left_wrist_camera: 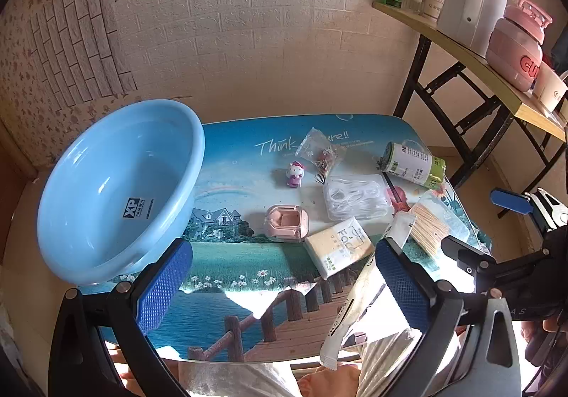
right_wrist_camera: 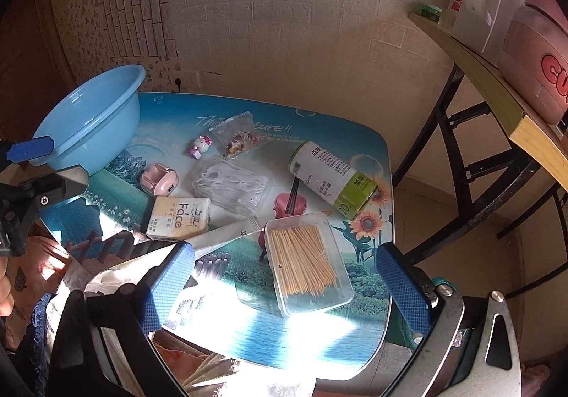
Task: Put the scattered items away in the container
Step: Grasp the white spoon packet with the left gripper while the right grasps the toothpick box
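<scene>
Clearly nothing tidied yet. Blue basin (left_wrist_camera: 117,191) at the left end of the table (left_wrist_camera: 227,294), bare inside. Left to move, all lying on the table to the basin's right: bag roll (right_wrist_camera: 332,175), toothpick box (right_wrist_camera: 305,262), floss-pick box (right_wrist_camera: 232,184), tissue pack (right_wrist_camera: 179,218), long sachet (right_wrist_camera: 227,235), pink case (left_wrist_camera: 285,223), snack bag (left_wrist_camera: 321,150), small cat figure (left_wrist_camera: 296,174). Left tool (left_wrist_camera: 284,290) spread wide, holding nothing, above the near edge. Right tool (right_wrist_camera: 284,290) likewise spread wide and holding nothing, poised above the toothpick box. Whole job ahead.
</scene>
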Demonstrator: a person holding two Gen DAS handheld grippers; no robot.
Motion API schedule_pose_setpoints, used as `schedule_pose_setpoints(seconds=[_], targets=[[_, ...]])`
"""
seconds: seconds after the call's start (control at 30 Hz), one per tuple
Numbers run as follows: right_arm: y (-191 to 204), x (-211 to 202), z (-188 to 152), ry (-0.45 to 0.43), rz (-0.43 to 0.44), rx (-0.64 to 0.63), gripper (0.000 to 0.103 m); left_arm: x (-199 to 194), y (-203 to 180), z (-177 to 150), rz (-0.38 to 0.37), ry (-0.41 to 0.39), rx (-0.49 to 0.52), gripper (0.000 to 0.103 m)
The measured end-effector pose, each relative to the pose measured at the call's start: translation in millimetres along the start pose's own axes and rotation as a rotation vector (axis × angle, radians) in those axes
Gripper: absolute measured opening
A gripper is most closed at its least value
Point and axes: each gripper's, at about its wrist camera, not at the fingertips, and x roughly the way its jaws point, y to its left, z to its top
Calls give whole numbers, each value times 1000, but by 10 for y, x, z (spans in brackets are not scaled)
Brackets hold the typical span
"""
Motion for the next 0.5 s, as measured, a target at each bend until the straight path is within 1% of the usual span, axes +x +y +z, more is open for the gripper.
schedule_pose_setpoints(seconds=[0.13,0.23,0.3,0.37,0.5], targets=[[-47,70,-13,28,41,3,103,97,-71,-90,-35,33,39,103],[-70,81,-10,28,48,2,103,142,-134,-150,-50,49,79,103],[-87,86,-8,26,57,4,103,174,-190,-175,-45,60,115,103],[-98,116,-15,39,60,0,103,195,-243,-198,-58,67,140,103],[-144,169,-34,60,51,0,103,262,-316,-222,-69,85,151,102]])
